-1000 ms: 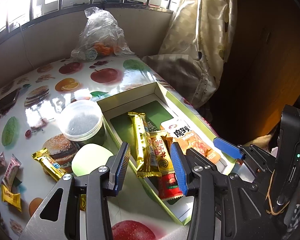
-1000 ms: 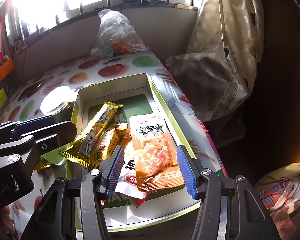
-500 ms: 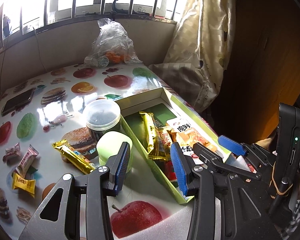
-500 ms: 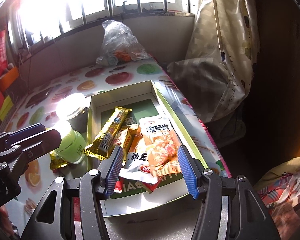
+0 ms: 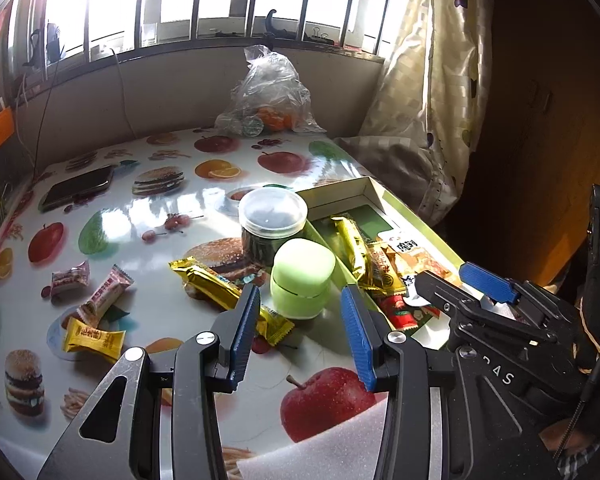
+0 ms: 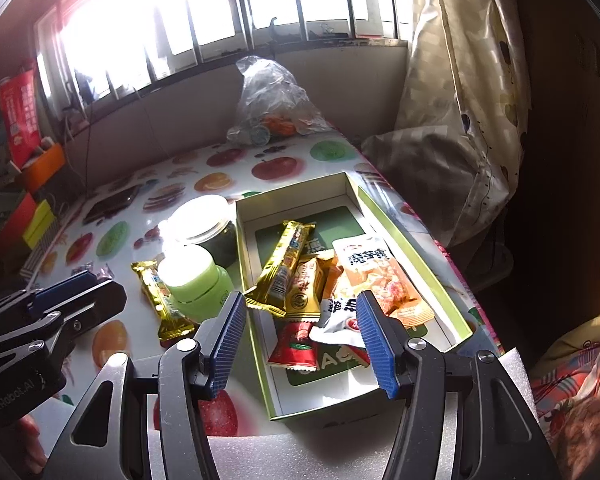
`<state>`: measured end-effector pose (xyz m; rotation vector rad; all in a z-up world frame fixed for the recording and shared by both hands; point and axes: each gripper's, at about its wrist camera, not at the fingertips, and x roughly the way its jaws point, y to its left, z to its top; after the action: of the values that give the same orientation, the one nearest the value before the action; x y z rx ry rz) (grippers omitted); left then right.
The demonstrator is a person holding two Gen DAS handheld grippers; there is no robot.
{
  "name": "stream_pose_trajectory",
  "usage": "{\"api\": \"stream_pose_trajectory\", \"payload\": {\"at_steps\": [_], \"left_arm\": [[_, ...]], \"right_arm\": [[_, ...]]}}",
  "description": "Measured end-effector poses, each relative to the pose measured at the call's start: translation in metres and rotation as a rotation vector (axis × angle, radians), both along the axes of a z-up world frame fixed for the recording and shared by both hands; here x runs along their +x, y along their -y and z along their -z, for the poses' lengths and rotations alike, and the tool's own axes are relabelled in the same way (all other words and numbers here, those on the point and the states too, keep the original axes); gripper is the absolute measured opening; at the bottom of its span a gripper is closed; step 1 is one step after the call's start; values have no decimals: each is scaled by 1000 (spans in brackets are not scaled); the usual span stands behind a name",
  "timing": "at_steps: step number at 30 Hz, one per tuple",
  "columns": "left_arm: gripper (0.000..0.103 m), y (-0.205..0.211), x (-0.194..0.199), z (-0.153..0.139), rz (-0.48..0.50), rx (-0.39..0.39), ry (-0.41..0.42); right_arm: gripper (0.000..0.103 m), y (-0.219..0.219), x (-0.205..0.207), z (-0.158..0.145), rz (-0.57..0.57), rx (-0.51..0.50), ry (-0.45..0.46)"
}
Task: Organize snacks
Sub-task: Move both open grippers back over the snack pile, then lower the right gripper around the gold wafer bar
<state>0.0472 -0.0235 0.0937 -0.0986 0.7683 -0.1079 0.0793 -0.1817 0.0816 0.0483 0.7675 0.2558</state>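
Observation:
My left gripper (image 5: 302, 334) hangs open over the fruit-print table, just short of a pale green jar (image 5: 302, 280) and a gold bar (image 5: 228, 296) lying beside it. Nothing is between its pads. Further left lie three small wrapped candies: pink (image 5: 70, 282), pink-white (image 5: 106, 298) and yellow (image 5: 94, 338). My right gripper (image 6: 300, 342) is open above the near end of a shallow green-edged box (image 6: 410, 258), pads apart and empty. In the box lie a gold bar (image 6: 284, 264), an orange pack (image 6: 376, 276), a red pack (image 6: 296, 344) and a white pack (image 6: 340, 320).
A clear-lidded jar (image 5: 272, 220) stands behind the green jar, against the box. A phone (image 5: 78, 190) lies far left and a plastic bag (image 5: 268, 100) sits by the back wall. A curtain (image 5: 432, 92) hangs right of the table. White foam (image 6: 340, 452) covers the near edge.
Both grippers have pulled back and risen, so more of the table shows. The small candies at the left have come fully into the left view. No snack has moved.

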Motion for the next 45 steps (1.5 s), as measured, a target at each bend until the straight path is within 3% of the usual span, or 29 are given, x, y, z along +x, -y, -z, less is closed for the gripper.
{"api": "stream_pose_trajectory", "payload": {"at_steps": [9,24,35,40,45], "left_arm": [[44,-31,-17,3,-51,-25,-3],[44,-118,-43,18,-242,-49,-26],[44,-166,-47,46,-344,-95,-92],[44,-175,-37,59,-364,-131,-127],[56,-173,-24,65,-361,-140,-152]], "right_arm": [[57,-31,-12,-6,-45,10,23],[57,-102,-14,-1,-230,-13,20],[57,-163,13,22,-358,-110,-24],[57,-183,27,36,-385,-202,-33],[57,-194,41,51,-394,-292,-53]]}}
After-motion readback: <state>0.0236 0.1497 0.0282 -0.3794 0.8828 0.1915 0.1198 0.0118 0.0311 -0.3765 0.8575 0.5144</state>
